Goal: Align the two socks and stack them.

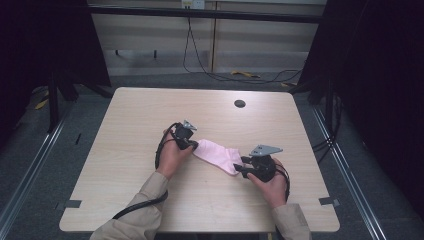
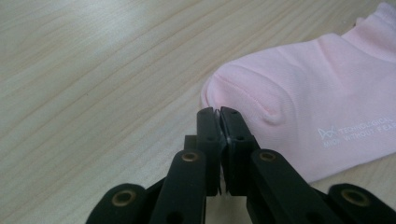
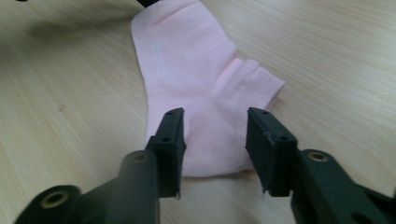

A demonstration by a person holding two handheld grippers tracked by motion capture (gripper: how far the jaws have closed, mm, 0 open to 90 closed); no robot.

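A pink ankle sock (image 1: 217, 155) lies flat on the middle of the pale wooden table (image 1: 145, 115). My left gripper (image 1: 194, 146) sits at its left end. In the left gripper view the jaws of this gripper (image 2: 218, 114) are pressed together on the toe edge of the sock (image 2: 303, 88), and the fabric puckers beside them. My right gripper (image 1: 242, 168) is at the sock's other end. In the right gripper view that gripper (image 3: 215, 123) stands open, its jaws astride the heel part of the sock (image 3: 196, 70) without pressing on it.
A dark round hole (image 1: 239, 103) sits in the table near its far edge. Beyond the table, cables (image 1: 225, 75) run over the floor. Dark frames and rails (image 1: 345, 165) stand on both sides.
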